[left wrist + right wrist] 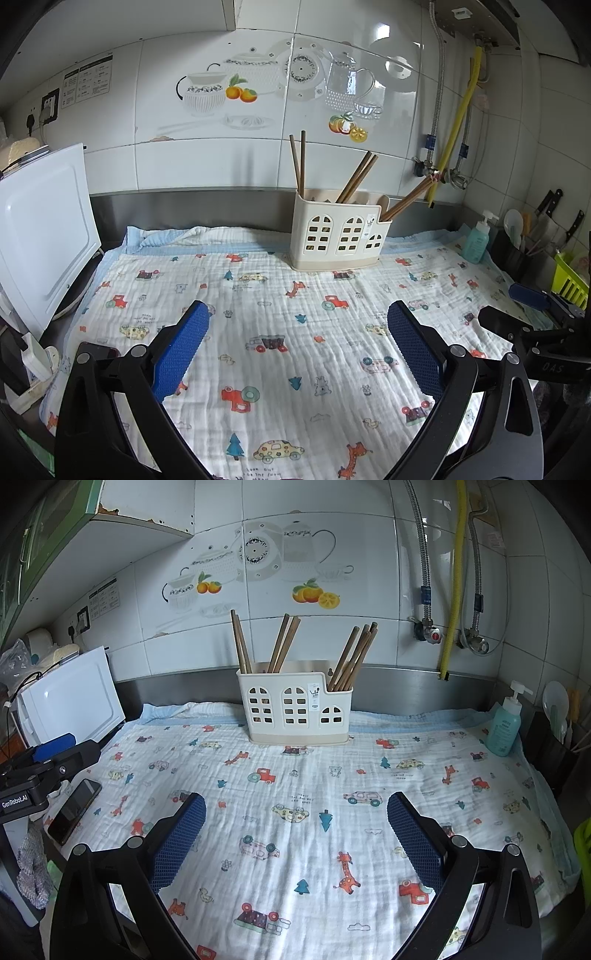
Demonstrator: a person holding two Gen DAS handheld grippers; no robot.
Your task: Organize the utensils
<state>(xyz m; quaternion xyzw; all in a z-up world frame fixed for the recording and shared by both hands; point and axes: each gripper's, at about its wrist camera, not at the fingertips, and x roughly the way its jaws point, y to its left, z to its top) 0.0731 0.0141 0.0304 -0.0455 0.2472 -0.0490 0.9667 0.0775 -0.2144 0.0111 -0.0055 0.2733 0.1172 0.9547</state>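
A cream utensil holder (338, 236) with window cut-outs stands at the back of the patterned cloth (258, 332), also seen in the right wrist view (295, 712). Brown wooden chopsticks (280, 646) stand in its three compartments, leaning various ways; they also show in the left wrist view (358, 177). My left gripper (297, 321) is open and empty above the cloth, well in front of the holder. My right gripper (295, 812) is open and empty too, in front of the holder. Each gripper shows at the side of the other's view.
A white board (44, 229) leans at the left. A teal soap bottle (504, 723) stands at the right, with knives (550, 206) and a green rack (570, 280) beyond. A phone (74, 810) lies at the cloth's left edge. Pipes (452, 590) run down the tiled wall.
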